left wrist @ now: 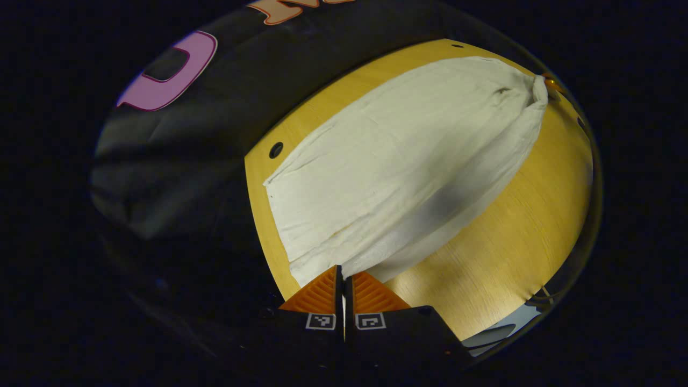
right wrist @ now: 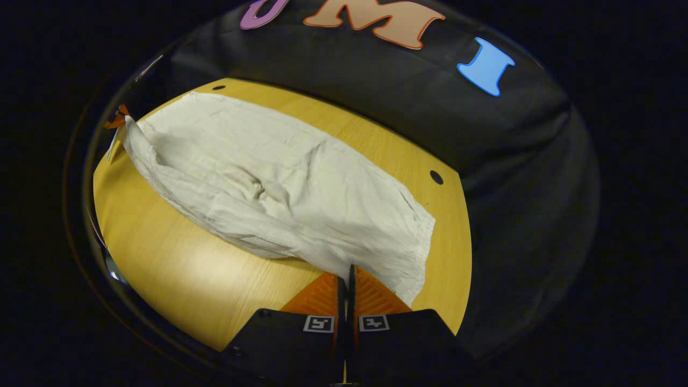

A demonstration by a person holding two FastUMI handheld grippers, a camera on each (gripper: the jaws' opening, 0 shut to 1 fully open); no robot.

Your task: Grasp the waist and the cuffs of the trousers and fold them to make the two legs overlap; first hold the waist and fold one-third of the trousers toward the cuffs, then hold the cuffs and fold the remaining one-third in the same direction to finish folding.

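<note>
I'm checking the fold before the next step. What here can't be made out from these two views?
- Left gripper view: the left gripper pinches the trousers, but the fingers hide the cloth between them.
- Right gripper view: the right gripper grips the other end; its fingers hide that corner.
- Both views: the top cloth hides whether the two legs line up beneath.
- Left gripper view: the table is cut off by the picture's edge.

One pair of cream-white cloth trousers [left wrist: 398, 166], spread flat. One round table of yellow-brown wood [left wrist: 510, 252] underneath. Two grippers: the left gripper [left wrist: 344, 279] at the near edge of the left gripper view, the right gripper [right wrist: 348, 279] at the near edge of the right gripper view. Two small dark round holes [right wrist: 436, 177] in the tabletop in the right gripper view, one far left, one right.
</note>
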